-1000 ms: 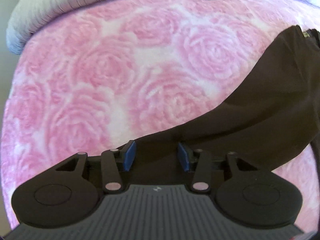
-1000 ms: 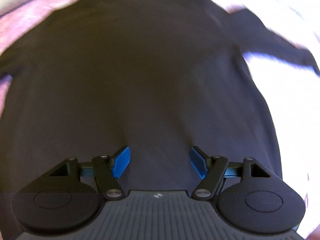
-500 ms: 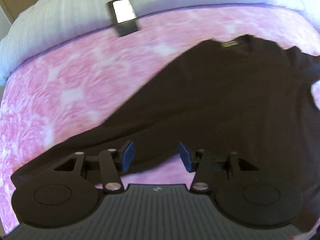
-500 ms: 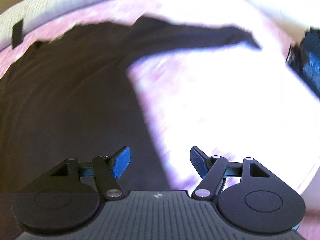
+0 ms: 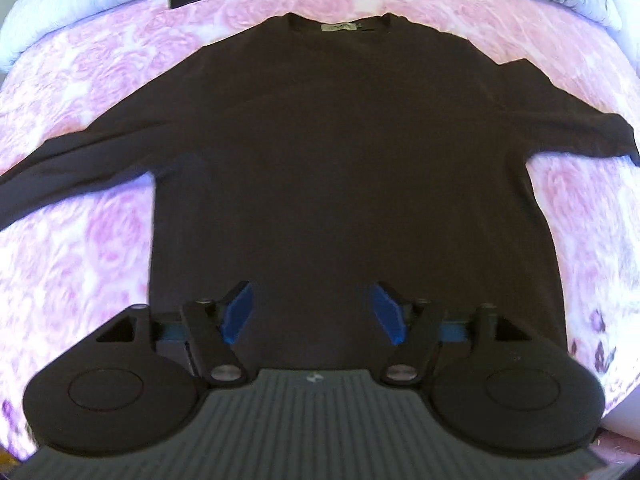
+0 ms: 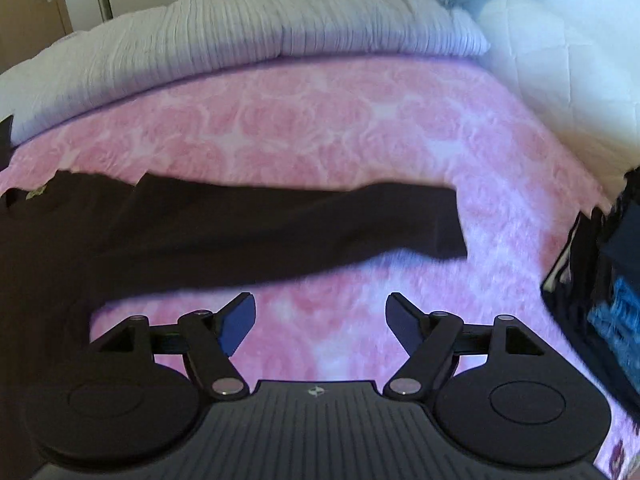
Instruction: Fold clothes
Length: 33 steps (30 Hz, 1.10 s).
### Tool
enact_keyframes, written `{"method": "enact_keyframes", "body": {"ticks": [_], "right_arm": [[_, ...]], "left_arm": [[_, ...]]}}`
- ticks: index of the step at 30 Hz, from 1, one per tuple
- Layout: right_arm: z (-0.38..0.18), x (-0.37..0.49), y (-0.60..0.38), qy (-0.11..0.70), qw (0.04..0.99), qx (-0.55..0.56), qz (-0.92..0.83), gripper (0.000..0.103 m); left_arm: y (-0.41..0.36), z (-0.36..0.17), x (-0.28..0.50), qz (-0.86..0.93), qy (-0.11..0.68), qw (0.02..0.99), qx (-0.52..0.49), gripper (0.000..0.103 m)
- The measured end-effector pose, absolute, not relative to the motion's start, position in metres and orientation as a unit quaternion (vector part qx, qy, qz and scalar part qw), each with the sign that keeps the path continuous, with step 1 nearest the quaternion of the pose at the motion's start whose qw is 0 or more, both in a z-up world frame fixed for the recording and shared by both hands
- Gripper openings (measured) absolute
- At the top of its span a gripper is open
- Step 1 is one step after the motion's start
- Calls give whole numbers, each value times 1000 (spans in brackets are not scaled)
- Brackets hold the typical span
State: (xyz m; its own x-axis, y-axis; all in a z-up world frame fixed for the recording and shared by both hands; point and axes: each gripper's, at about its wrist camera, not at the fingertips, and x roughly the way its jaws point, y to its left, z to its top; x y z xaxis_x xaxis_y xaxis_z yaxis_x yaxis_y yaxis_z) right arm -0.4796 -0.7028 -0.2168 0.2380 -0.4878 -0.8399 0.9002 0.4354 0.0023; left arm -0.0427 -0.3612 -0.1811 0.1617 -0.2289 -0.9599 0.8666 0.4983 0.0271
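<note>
A dark shirt (image 5: 344, 168) lies flat on the pink blanket (image 5: 100, 264), sleeves spread, collar toward the white duvet (image 6: 240, 36), while the left gripper (image 5: 314, 314) hovers over its hem and the right gripper (image 6: 320, 320) below its sleeve, both opening, nothing between their jaws.

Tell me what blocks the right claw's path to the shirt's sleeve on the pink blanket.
Nothing visible does. The right claw, its jaws opening with nothing between them, hangs over bare pink blanket; the black shirt's sleeve lies flat just ahead, uncovered.
</note>
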Motion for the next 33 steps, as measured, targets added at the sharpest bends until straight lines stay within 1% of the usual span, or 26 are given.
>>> {"method": "enact_keyframes", "body": {"ticks": [1, 4, 5, 11, 14, 17, 20, 22, 23, 24, 26, 30, 33], "right_arm": [[-215, -478, -698, 408, 745, 264, -457, 77], [-208, -471, -671, 417, 748, 283, -431, 87], [-206, -469, -659, 419, 750, 289, -423, 89], [-201, -422, -579, 446, 757, 309, -365, 89], [-184, -393, -537, 437, 768, 296, -363, 89], [-168, -366, -495, 426, 774, 279, -377, 89], [-153, -343, -438, 418, 764, 261, -417, 89], [-141, -334, -396, 416, 746, 259, -452, 89], [-137, -331, -375, 414, 735, 267, -465, 89], [-133, -328, -355, 412, 725, 276, -478, 89], [-123, -319, -314, 426, 698, 298, -493, 89], [-98, -305, -244, 425, 691, 291, -507, 89], [-90, -299, -214, 419, 681, 305, -517, 89]], "left_arm": [[-351, -174, -42, -384, 517, 702, 305, 68], [-317, -152, -29, -352, 524, 722, 281, 74], [-305, -145, -23, -344, 522, 730, 277, 75], [-238, -116, 24, -324, 503, 760, 252, 78], [-205, -112, 59, -340, 488, 768, 239, 82], [-181, -117, 95, -371, 481, 761, 230, 82], [-160, -120, 132, -433, 471, 732, 235, 83], [-149, -113, 148, -466, 453, 718, 247, 89], [-144, -108, 154, -481, 443, 713, 255, 95], [-139, -103, 159, -494, 435, 706, 261, 99], [-128, -96, 162, -517, 432, 689, 268, 101], [-116, -97, 150, -551, 434, 653, 286, 101], [-107, -98, 133, -567, 440, 631, 293, 102]]}}
